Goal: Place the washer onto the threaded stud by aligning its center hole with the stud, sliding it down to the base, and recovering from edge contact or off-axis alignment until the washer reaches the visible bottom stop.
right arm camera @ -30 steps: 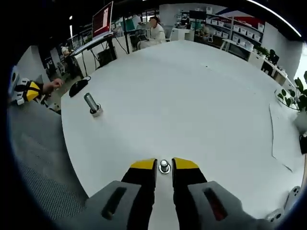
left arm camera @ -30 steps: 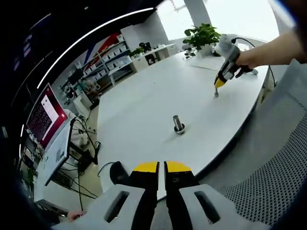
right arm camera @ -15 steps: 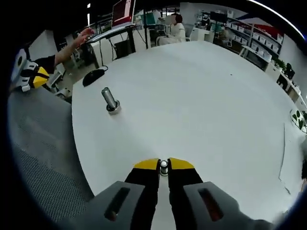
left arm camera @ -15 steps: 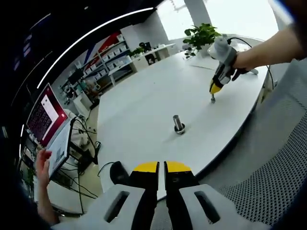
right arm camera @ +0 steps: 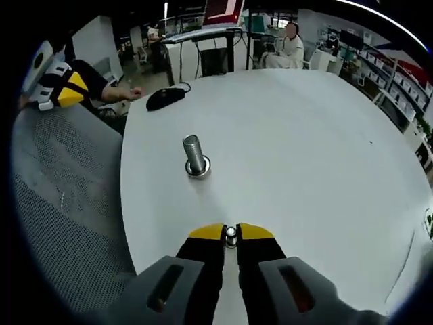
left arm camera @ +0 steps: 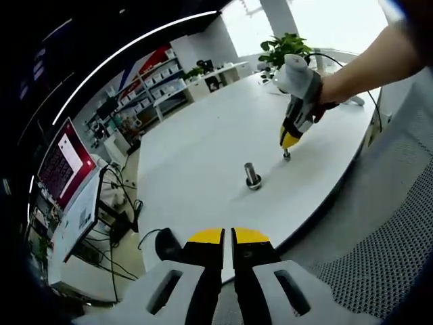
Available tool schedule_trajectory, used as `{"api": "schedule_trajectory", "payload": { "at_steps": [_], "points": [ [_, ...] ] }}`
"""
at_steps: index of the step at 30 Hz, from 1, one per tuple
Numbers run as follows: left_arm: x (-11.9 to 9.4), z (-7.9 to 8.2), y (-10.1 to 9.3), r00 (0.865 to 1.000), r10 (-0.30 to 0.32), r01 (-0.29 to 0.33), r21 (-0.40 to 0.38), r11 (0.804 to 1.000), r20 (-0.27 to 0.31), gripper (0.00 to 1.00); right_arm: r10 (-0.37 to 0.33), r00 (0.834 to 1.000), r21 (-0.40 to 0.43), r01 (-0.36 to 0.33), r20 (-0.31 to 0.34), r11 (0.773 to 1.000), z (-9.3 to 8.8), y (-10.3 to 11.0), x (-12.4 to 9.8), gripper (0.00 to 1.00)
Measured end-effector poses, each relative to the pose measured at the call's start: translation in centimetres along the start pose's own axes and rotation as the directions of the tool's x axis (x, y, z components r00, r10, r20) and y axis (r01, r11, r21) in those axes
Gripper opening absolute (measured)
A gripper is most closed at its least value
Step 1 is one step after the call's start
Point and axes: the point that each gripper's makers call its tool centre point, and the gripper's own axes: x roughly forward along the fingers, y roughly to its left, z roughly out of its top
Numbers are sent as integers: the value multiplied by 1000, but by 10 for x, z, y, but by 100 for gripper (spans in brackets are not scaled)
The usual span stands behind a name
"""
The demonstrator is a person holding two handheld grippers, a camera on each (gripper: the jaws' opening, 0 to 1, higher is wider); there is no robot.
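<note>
The threaded stud (right arm camera: 195, 156) stands upright on its round base on the white table (right arm camera: 304, 149); in the left gripper view the stud (left arm camera: 252, 176) sits mid-table. My right gripper (right arm camera: 231, 233) is shut on the small metal washer (right arm camera: 231, 234), held a short way in front of the stud. From the left gripper view the right gripper (left arm camera: 288, 141) hangs just right of the stud with the washer (left arm camera: 286, 156) at its tips. My left gripper (left arm camera: 227, 237) is shut and empty, off the table's near edge.
A black mouse (right arm camera: 165, 97) lies near the table edge behind the stud. Grey mesh chair fabric (right arm camera: 61, 196) borders the table. A potted plant (left arm camera: 284, 49) stands at the far end, and a red-screen monitor (left arm camera: 64, 162) sits on a side desk.
The right gripper has shut on the washer and carried it toward the stud, which now looks larger and closer. The left gripper has stayed still.
</note>
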Motion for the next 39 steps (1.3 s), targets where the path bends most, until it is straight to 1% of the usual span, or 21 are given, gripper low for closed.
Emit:
{"api": "schedule_trajectory", "payload": {
  "at_steps": [5,7,10,12,14,16,17,19,21,23,24,26,27,28,29,31,33,35,36,37,39],
  "points": [
    [0,0,0,1000,-1,1,0,1000,1,2,1,1000,-20,-1,-6,1000,3,-1,4,8],
    [0,1,0,1000,0,0,0,1000,3,2,21,1000,-21,-21,-8,1000,2,1,3,9],
    [0,1,-1,1000,-4,4,2,1000,5,2,18,1000,-1,-18,5,1000,6,2,-4,19],
    [0,1,-1,1000,-6,6,2,1000,6,2,34,999,4,-34,14,999,9,6,-14,20],
    [0,2,-2,1000,-10,10,4,1000,8,2,9,999,21,-10,52,1000,16,4,-36,25],
    [0,2,-3,1000,-14,14,6,1000,10,2,-3,997,47,-1,82,999,20,4,-50,29],
    [0,2,-3,1000,-16,16,6,1000,13,2,-14,993,74,5,113,997,24,5,-64,30],
    [0,4,-4,1000,-18,18,8,1000,19,2,-55,987,98,40,150,994,25,5,-91,32],
    [-1,6,-5,999,-22,22,14,1000,28,1,-92,978,142,67,185,988,25,10,-115,35],
    [-1,9,-5,999,-24,23,17,1000,45,1,-132,966,194,89,223,977,23,15,-138,36],
    [-2,9,-6,998,-27,26,17,1000,48,1,-157,957,225,101,246,969,22,19,-150,37],
    [-2,10,-8,998,-36,35,22,999,50,1,-188,943,256,117,275,960,20,25,-166,37],
    [-2,10,-9,998,-43,42,24,999,50,1,-210,933,283,125,292,951,19,30,-176,37],
    [-2,11,-11,997,-49,48,28,998,55,1,-226,926,301,133,301,944,18,33,-183,38],
    [-2,12,-11,997,-53,51,32,998,61,1,-255,915,328,148,312,933,16,38,-192,38],
    [-3,14,-13,995,-60,58,31,998,74,1,-276,903,355,153,328,922,13,40,-199,39],
    [-5,15,-14,994,-66,63,35,997,86,1,-321,878,398,169,355,902,9,44,-212,39],
    [-6,18,-15,993,-66,63,39,997,102,1,-360,858,428,189,367,884,6,51,-222,39],
    [-7,19,-14,992,-65,62,39,997,107,1,-379,848,448,194,371,873,3,53,-225,39],
    [-7,20,-14,992,-64,60,38,997,111,1,-405,831,475,199,382,857,1,55,-229,39],
    [-7,21,-13,991,-62,57,43,997,119,1,-436,808,511,200,397,836,-2,57,-232,38]
  ]
}}
